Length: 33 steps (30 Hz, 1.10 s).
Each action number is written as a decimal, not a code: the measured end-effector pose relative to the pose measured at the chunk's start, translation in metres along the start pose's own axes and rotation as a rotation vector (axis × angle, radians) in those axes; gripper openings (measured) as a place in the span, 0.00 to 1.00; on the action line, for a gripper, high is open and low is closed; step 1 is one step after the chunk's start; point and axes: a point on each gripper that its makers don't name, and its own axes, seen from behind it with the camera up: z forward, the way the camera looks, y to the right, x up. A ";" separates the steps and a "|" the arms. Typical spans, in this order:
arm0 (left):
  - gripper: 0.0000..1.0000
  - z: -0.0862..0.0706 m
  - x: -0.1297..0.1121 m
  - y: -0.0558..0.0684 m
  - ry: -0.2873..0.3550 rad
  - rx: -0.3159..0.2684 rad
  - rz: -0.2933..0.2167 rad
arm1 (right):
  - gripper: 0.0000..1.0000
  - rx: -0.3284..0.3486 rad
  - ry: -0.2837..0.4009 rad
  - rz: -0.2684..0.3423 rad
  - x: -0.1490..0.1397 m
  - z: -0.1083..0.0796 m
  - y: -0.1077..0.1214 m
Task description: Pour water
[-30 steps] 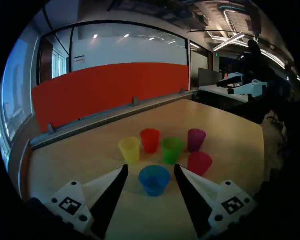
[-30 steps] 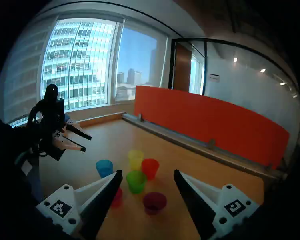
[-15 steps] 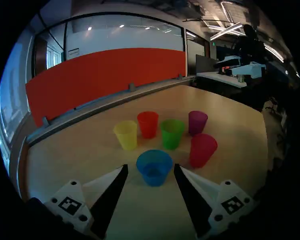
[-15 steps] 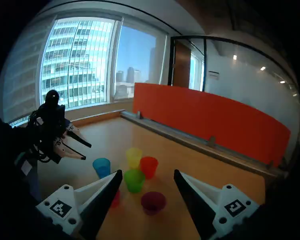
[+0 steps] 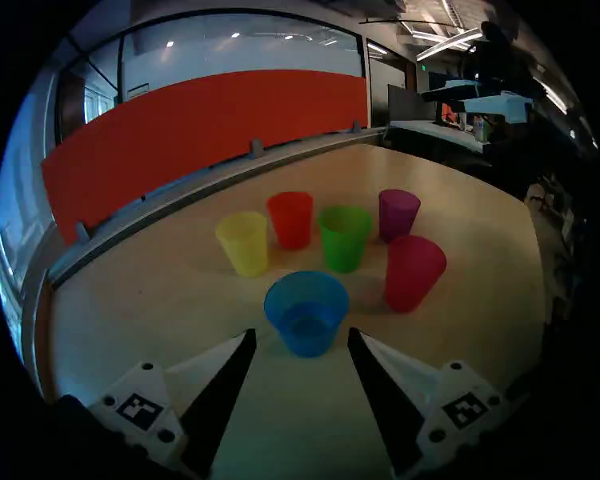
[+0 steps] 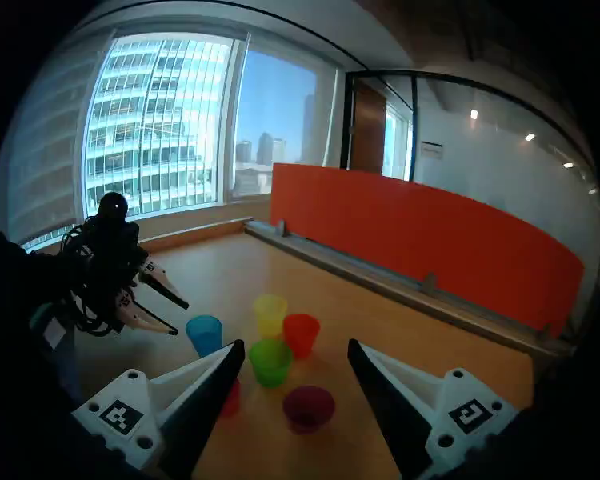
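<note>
Six plastic cups stand grouped on a wooden table (image 5: 124,312). In the left gripper view the blue cup (image 5: 306,310) is nearest, with yellow (image 5: 244,242), red (image 5: 290,218), green (image 5: 344,237), purple (image 5: 398,214) and magenta (image 5: 413,272) cups behind it. My left gripper (image 5: 301,336) is open, its fingertips just short of the blue cup's sides. The right gripper view has the left gripper (image 6: 180,318) beside the blue cup (image 6: 205,334). My right gripper (image 6: 296,346) is open and empty, above the green cup (image 6: 270,362) and purple cup (image 6: 308,408). It hangs far off (image 5: 480,100).
An orange partition (image 5: 204,128) with a metal rail runs along the table's far edge. Large windows (image 6: 164,136) lie beyond the left side. A dark desk area (image 5: 452,136) lies past the table's right edge. Open tabletop surrounds the cups.
My left gripper has moved forward and down toward the blue cup, which now sits larger between its fingertips. The right gripper has hardly moved.
</note>
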 end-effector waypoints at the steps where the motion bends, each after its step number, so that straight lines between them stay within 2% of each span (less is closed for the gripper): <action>1: 0.85 0.002 -0.001 0.001 -0.005 -0.003 0.000 | 1.00 0.001 -0.001 0.001 -0.001 0.001 0.000; 15: 0.85 0.027 -0.015 0.002 -0.077 -0.032 -0.004 | 1.00 0.014 -0.013 0.009 -0.005 0.015 0.002; 33: 0.85 0.051 -0.011 0.005 -0.112 -0.062 0.002 | 1.00 0.013 -0.019 0.007 -0.004 0.023 0.007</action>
